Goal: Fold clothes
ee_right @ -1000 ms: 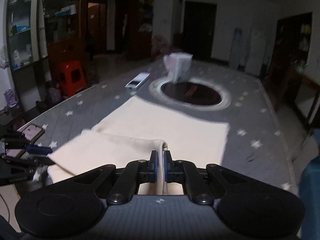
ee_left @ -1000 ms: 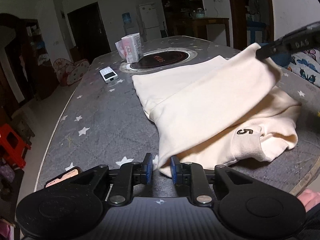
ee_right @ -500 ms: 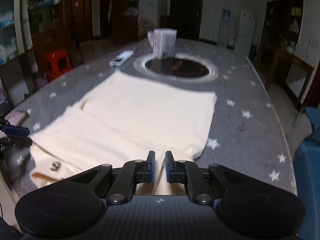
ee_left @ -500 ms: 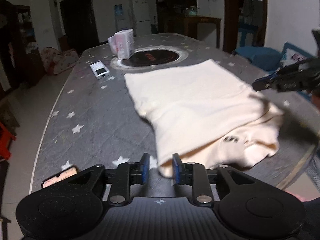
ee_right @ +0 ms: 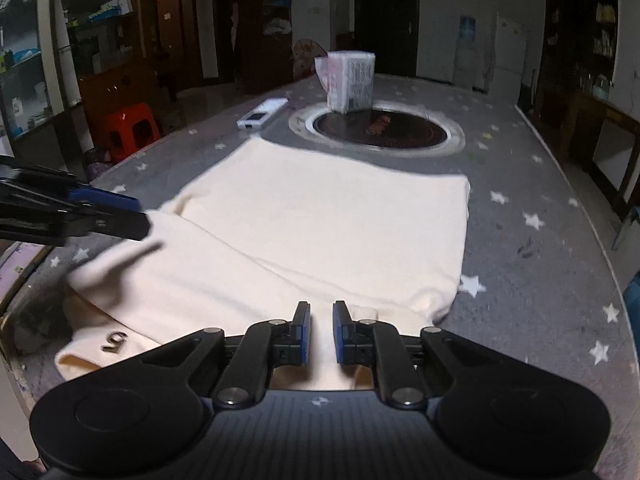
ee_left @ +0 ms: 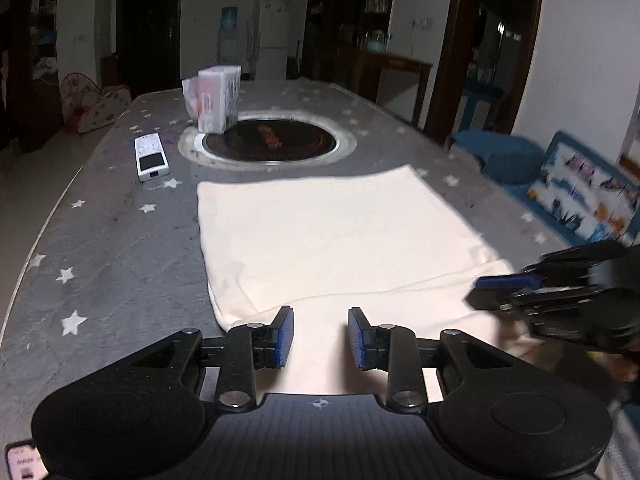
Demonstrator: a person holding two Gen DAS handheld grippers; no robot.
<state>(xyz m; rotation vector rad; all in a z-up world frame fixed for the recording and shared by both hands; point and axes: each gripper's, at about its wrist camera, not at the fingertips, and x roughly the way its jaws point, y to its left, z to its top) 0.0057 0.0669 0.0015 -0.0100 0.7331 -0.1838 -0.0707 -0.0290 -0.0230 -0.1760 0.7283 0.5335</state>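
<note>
- One cream garment lies flat on the star-patterned table, filling the centre of both wrist views, with a folded layer's edge running across its near part.
- A small dark "5" badge shows on the bottom layer at the lower left of the right wrist view.
- The left tongs stand wide, blue pads apart, with nothing between them, low over the garment's near edge at the bottom centre of their frame.
- The right tongs stand narrowly parted and appear to hold nothing; cloth shows through the gap but the pads do not seem to pinch it.
- Each pair also shows, blurred, at the side edge of the other's view.
- Judged by its drape, the fabric is soft, limp and light, thick like a knit; it should sag and bunch if lifted from one point.
- The best hold is probably at two corners or along a folded edge, one pair of tongs at each, pinching all layers together so that none slips out.
- Count: one garment, two tongs, one white remote, one wrapped packet by the round dark hob, all in the upper part of the frame.
</note>
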